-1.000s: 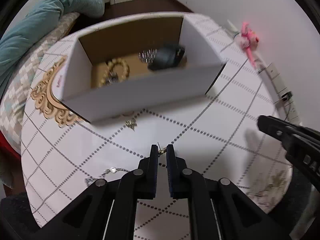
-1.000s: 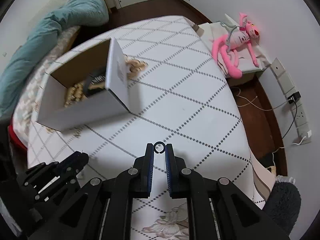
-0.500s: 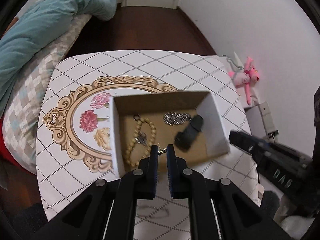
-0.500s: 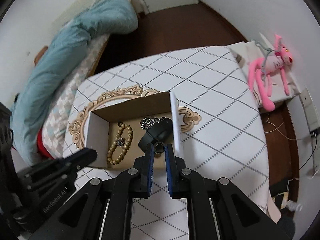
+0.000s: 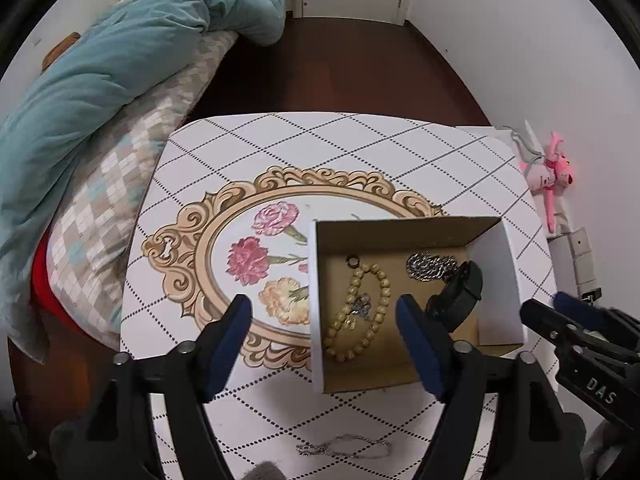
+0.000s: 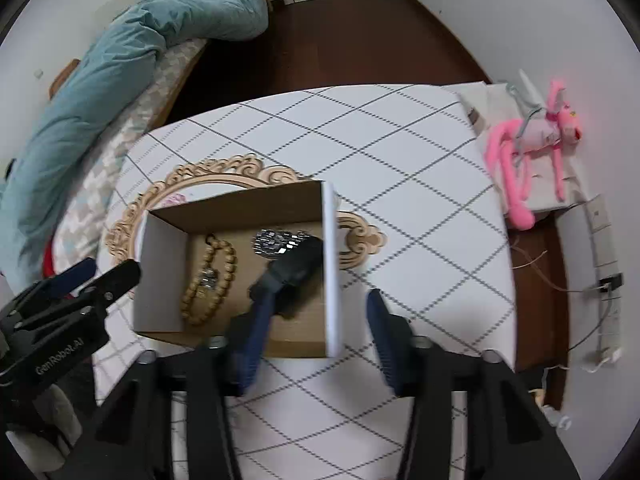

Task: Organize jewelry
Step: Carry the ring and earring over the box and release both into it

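- A teal duvet [image 5: 112, 72] lies on the bed left of the cardboard box [image 5: 316, 312]; a pink plush toy [image 6: 532, 140] lies right of it, off the tabletop [image 5: 360, 148].
- Inside the box, from left to right: a beaded bracelet [image 5: 360, 312], a silver chain [image 5: 430, 266] and a black watch [image 5: 460, 300]. Another thin chain [image 5: 344, 449] lies on the tabletop in front of the box.
- Half a second ago each hand-held gripper pinched a small piece over the box; both jaws have just been opening, and nothing shows between them now.
- The left hand-held gripper [image 5: 323, 316] stands wide open above the box's left wall, with the bracelet between its fingers.
- The right hand-held gripper [image 6: 320, 304] is open less wide and straddles the box's right wall; its left finger [image 6: 256, 320] overlaps the watch in view.
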Action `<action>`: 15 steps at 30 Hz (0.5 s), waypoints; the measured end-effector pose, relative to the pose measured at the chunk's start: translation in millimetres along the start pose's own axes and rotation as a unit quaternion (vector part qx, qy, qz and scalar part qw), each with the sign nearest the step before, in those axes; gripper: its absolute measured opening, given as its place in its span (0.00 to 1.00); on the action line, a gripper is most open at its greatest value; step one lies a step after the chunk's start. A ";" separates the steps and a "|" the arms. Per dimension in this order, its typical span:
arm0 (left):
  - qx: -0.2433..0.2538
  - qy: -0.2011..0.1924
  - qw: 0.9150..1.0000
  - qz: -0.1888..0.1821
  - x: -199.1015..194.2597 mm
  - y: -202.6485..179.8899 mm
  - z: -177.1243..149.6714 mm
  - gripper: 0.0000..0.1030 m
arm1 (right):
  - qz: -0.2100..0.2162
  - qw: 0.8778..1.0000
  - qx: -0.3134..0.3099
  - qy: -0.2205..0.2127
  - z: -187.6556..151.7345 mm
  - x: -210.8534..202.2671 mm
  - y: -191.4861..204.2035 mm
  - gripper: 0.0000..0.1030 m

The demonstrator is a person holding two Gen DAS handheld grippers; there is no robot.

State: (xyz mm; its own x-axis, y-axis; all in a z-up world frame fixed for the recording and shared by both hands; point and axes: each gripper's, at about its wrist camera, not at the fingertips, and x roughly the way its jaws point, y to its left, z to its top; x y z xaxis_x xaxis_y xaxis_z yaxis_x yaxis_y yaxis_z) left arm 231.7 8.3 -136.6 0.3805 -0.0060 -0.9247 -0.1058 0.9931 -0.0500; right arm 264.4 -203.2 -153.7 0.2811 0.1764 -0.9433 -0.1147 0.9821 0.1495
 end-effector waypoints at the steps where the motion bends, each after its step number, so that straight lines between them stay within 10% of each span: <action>1: 0.000 -0.002 1.000 0.005 -0.1 0.6 -1.6 0.88 | -0.009 1.000 -0.002 -0.002 -2.1 -0.6 -0.4 0.70; 3: 0.000 -0.006 1.000 0.011 -0.4 1.7 -6.3 0.99 | -0.027 1.000 -0.011 0.000 -6.2 1.1 0.8 0.93; 15: -0.008 -0.022 0.999 0.029 -24.7 9.7 -9.1 0.99 | -0.048 0.998 -0.018 -0.030 -11.8 -23.1 11.4 1.00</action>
State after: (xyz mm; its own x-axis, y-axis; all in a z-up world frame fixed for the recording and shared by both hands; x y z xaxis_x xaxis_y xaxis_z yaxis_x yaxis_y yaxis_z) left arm 213.0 17.1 -117.6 0.4125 0.0573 -0.9091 -0.1438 0.9896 -0.0029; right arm 245.4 -196.8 -133.7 0.3493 0.0855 -0.9331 -0.1188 0.9918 0.0464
